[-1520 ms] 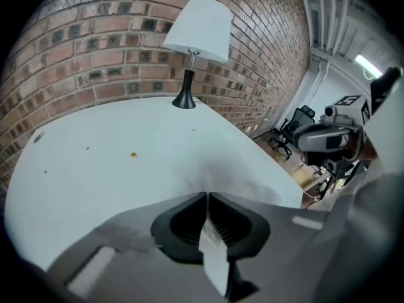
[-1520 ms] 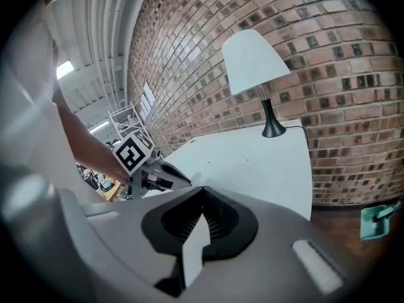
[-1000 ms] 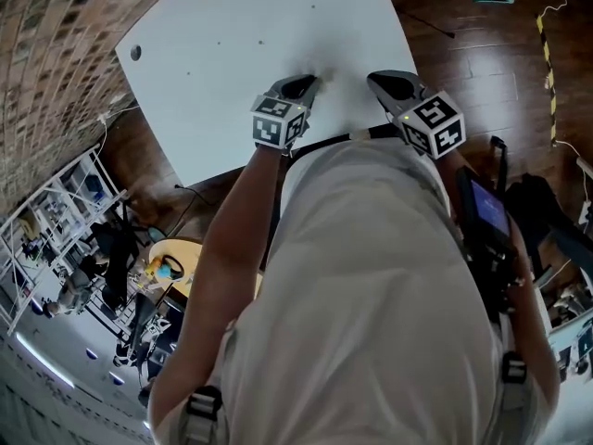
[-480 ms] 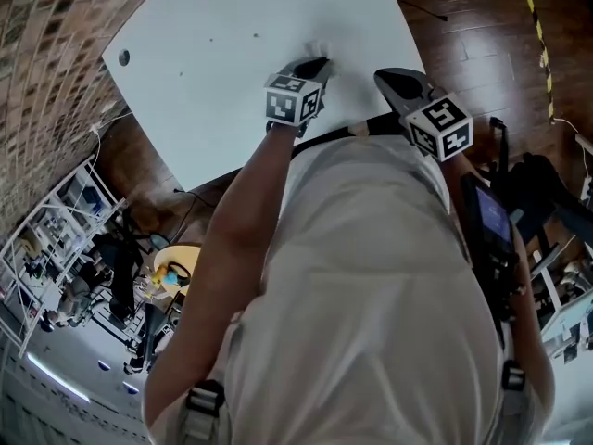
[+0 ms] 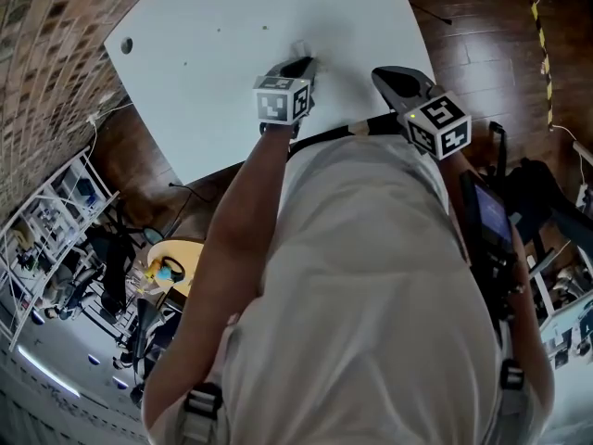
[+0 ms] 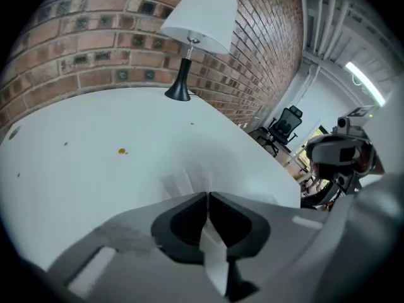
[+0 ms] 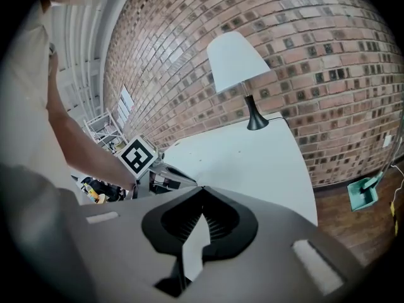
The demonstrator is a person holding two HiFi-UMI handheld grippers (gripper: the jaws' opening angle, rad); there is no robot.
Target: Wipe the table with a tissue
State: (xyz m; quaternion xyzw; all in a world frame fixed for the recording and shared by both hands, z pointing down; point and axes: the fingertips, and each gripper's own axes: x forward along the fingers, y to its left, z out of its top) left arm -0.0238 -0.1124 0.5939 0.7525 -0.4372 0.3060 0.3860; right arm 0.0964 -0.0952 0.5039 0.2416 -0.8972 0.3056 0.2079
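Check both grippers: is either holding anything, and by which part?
The left gripper is shut on the tissue, pinching its near end; the rest fans out on the table. The right gripper is shut, empty.

The white rounded tabletop point(image 5: 222, 35) stands on a dark wooden floor point(image 5: 482, 35), its far side against a brick wall point(image 6: 95, 49). A table lamp with a white shade and black foot point(image 6: 201, 16) stands at the far edge. A crumpled white tissue point(image 6: 186, 180) lies on the near part. Left of it lie a small orange-brown speck point(image 6: 122, 151) and a few darker ones (too small to tell what). A dark round hole point(image 5: 126, 44) marks the left corner.
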